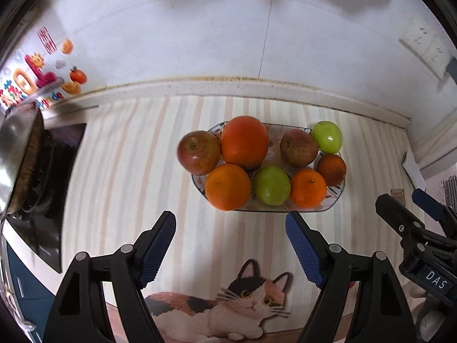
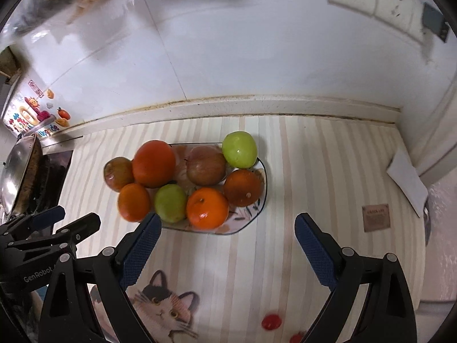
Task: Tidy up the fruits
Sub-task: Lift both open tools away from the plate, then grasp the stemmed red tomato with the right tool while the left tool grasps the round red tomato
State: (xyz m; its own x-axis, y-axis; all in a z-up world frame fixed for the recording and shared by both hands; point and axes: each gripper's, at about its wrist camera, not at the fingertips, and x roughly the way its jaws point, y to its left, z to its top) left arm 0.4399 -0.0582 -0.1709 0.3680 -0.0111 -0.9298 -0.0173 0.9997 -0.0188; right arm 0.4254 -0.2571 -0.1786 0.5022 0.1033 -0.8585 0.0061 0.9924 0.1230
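Observation:
A patterned oval plate on the striped counter mat holds several fruits: two red apples, two green apples, a large orange and smaller oranges. My left gripper is open and empty, just in front of the plate. My right gripper is open and empty, in front of the plate's right half. Each gripper shows at the edge of the other's view.
A pan sits on a black stove at the left. A white folded paper lies at the right by the wall. Small red items lie on the mat near me. A cat picture decorates the mat.

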